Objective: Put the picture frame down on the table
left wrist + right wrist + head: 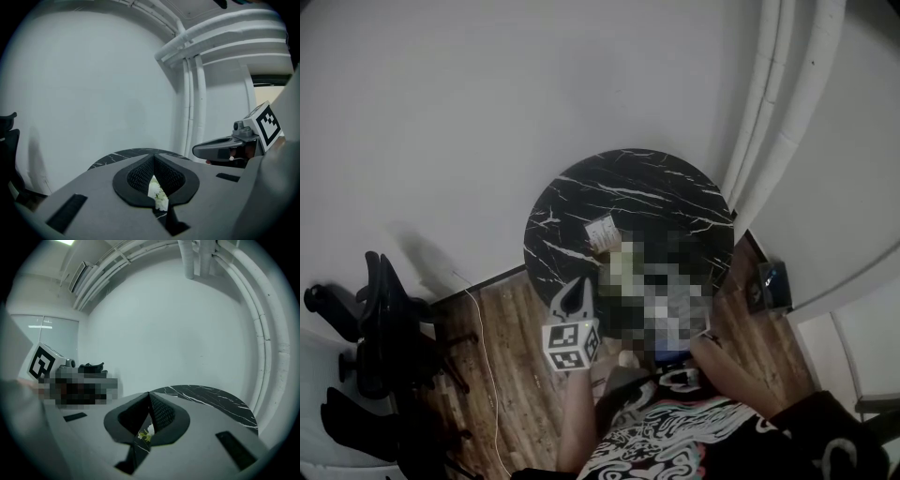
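A small pale picture frame (602, 232) rests on the round black marble table (581, 187), near its middle. My left gripper (577, 281) hovers over the table's near-left edge, short of the frame, with its marker cube (572, 344) behind it. In the left gripper view its jaws (153, 158) are shut with nothing between them. The right gripper (149, 394) is also shut and holds nothing. It shows as a dark body (225, 147) at the right of the left gripper view. In the head view a mosaic patch hides it.
White flowers (158, 194) with green leaves (623, 258) stand on the table just beyond both jaws. A black office chair (384, 319) is on the wooden floor at left, beside a thin white cable (487, 366). White pipes (778, 103) run up the wall at right.
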